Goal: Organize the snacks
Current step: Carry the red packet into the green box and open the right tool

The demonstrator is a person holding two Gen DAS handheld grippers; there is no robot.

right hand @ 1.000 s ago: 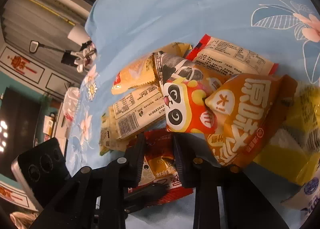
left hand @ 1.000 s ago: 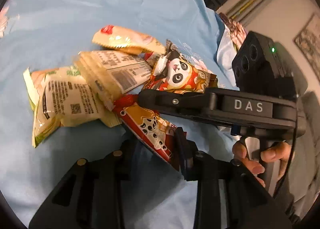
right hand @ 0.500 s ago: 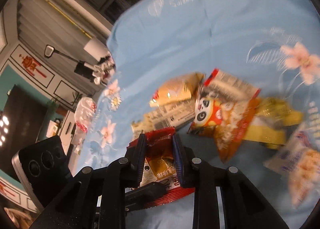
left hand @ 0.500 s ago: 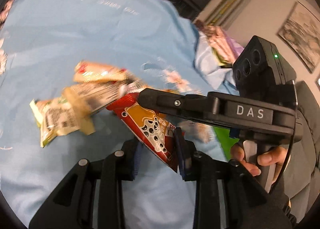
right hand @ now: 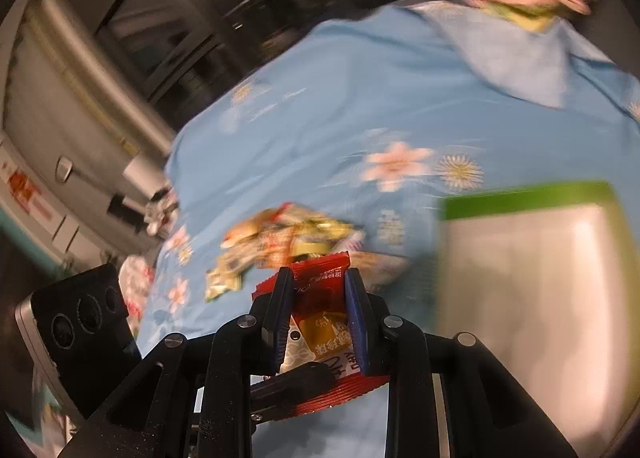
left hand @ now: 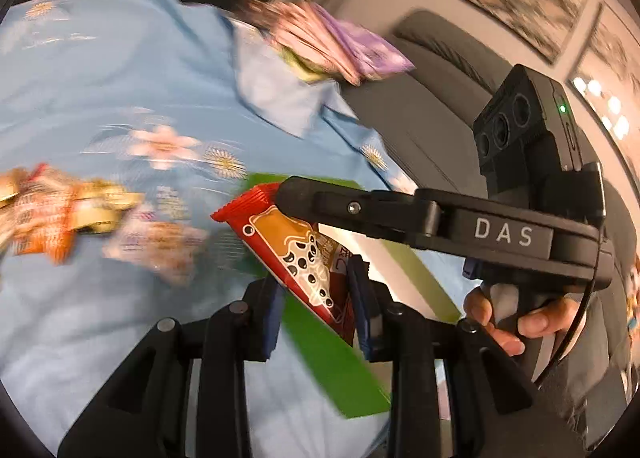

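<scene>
Both grippers are shut on the same red snack packet point(left hand: 294, 254), held in the air above the blue flowered bedspread point(left hand: 100, 70). My left gripper point(left hand: 318, 294) grips its lower end. My right gripper point(right hand: 318, 310) grips the packet point(right hand: 320, 322) at its other end, and its finger crosses the left wrist view point(left hand: 360, 210). A green-rimmed white box point(right hand: 532, 278) lies to the right, under the packet in the left wrist view point(left hand: 328, 354). The pile of other snacks point(right hand: 280, 242) lies on the bedspread to the left and behind, and shows blurred in the left wrist view point(left hand: 60, 214).
Folded pink and purple cloth point(left hand: 332, 42) lies at the far end of the bed. A grey sofa point(left hand: 436, 90) stands behind it on the right. Dark cabinets point(right hand: 180, 26) and a wall stand beyond the bed's far edge.
Both grippers have lifted the red packet away from the pile and swung it right, over the green-rimmed box. The pile now lies behind to the left. The views are motion-blurred.
</scene>
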